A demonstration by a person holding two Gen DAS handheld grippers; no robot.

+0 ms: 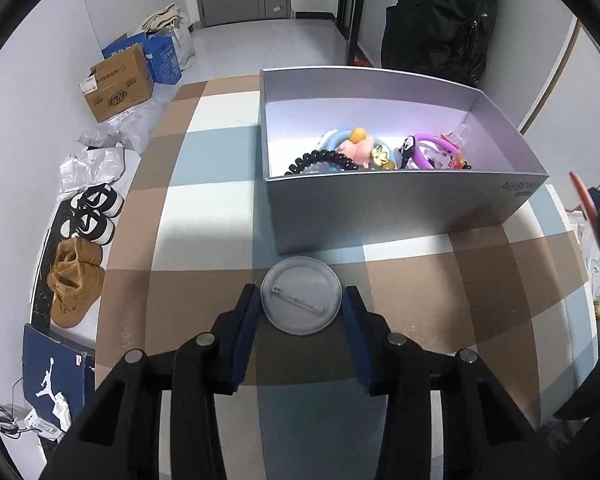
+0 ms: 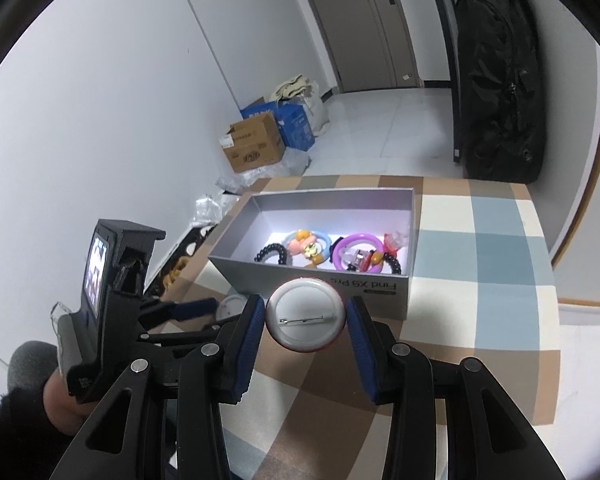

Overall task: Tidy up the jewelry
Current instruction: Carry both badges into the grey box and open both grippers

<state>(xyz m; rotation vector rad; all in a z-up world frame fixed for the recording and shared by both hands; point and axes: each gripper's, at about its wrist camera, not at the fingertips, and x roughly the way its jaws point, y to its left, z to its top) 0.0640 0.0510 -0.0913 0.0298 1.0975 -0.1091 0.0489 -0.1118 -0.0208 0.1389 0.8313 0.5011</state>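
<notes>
The right gripper is carrying a pin badge clamped between its fingers toward the box; the left gripper, fingers apart, is straddling another badge on the counter. Next: release over the box.

Two pin badges, one grey box, two pairs of shoes, two hand-held grippers.

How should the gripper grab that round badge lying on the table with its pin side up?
Pinch the pin badge by its round rim, one finger on each side, coming in low from the near edge of the table. It lies flat and thin with the pin on top, so only the edges offer grip. The left gripper already straddles it that way, seemingly touching.
</notes>
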